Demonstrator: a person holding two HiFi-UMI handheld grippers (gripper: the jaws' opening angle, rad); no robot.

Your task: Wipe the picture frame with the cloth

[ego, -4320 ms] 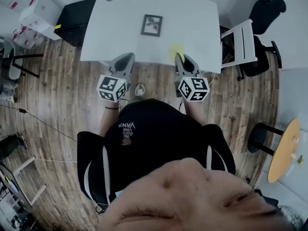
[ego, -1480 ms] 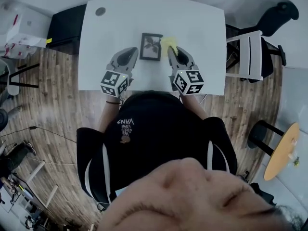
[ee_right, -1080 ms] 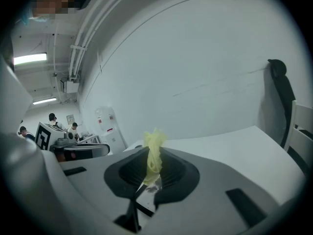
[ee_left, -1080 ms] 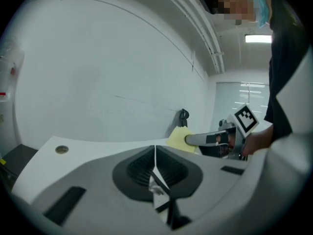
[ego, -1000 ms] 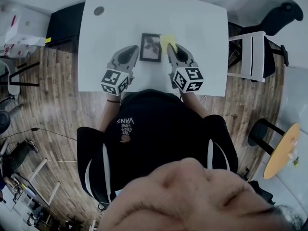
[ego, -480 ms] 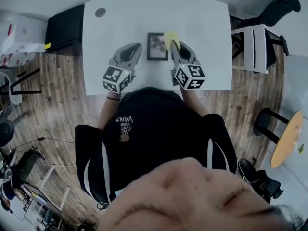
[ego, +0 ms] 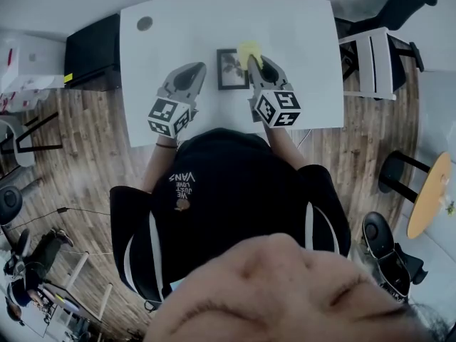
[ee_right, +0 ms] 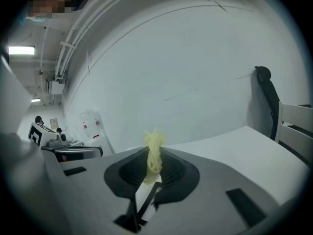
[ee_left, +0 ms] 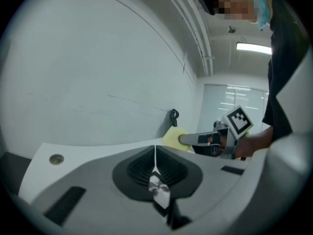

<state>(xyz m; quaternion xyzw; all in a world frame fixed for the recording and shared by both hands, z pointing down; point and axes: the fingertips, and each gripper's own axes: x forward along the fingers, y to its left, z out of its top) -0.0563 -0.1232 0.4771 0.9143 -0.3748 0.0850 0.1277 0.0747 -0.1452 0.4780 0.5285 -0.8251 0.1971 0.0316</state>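
The black shirt point(ego: 242, 191) carries a white print point(ego: 184, 184) reading "VANS", seen upside down. The smaller lines beside it are too small to read.

A big white bench point(ego: 299, 20) stands at 12 o'clock on a brown wooden floor point(ego: 85, 155). A small round grey cap point(ego: 144, 23) sits in its 11 o'clock corner. A black cabinet point(ego: 92, 45) is at 10 o'clock and a white chair point(ego: 367, 59) at 2 o'clock.
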